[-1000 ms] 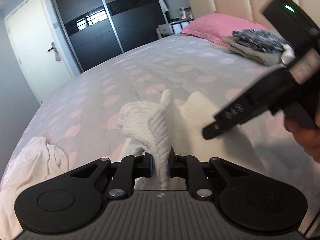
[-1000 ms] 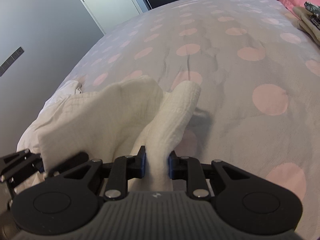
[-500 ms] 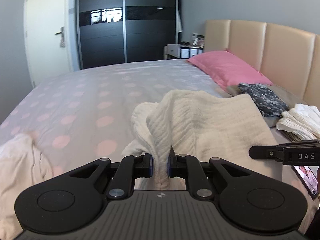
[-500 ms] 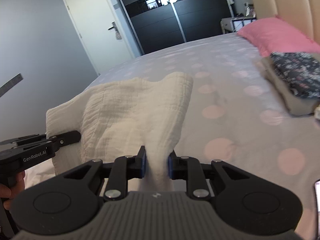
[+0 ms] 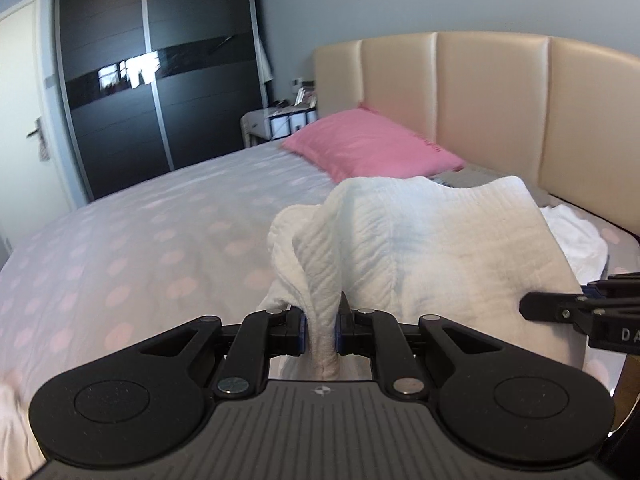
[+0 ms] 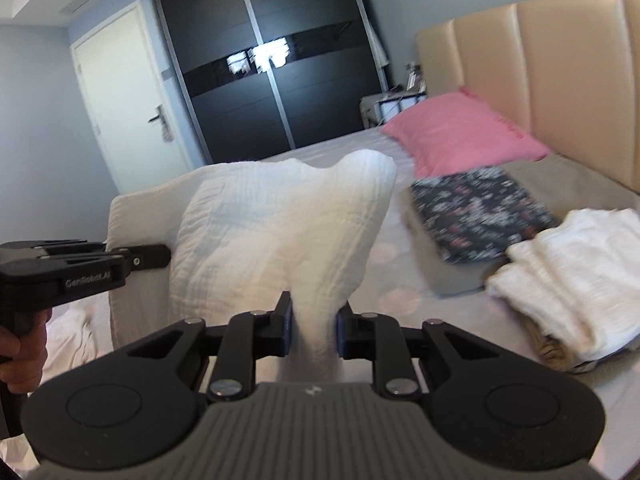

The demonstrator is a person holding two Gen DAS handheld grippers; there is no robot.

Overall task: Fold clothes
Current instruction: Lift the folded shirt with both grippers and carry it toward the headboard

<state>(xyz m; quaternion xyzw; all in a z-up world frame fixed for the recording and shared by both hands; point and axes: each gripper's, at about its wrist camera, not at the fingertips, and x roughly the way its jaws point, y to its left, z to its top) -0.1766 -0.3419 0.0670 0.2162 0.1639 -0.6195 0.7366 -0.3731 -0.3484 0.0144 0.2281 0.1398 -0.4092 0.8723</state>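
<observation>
Crinkled white cloth between both grippers

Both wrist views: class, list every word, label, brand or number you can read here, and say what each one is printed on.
"GenRobot.AI": on the side of the left hand-held gripper, seen in the right wrist view.
"DA", cut off by the picture's edge: on the side of the right hand-held gripper, seen in the left wrist view.
Pink pillow: a small mark near its edge, too blurred to read.
Small round emblems on both gripper bodies: no letters.
</observation>
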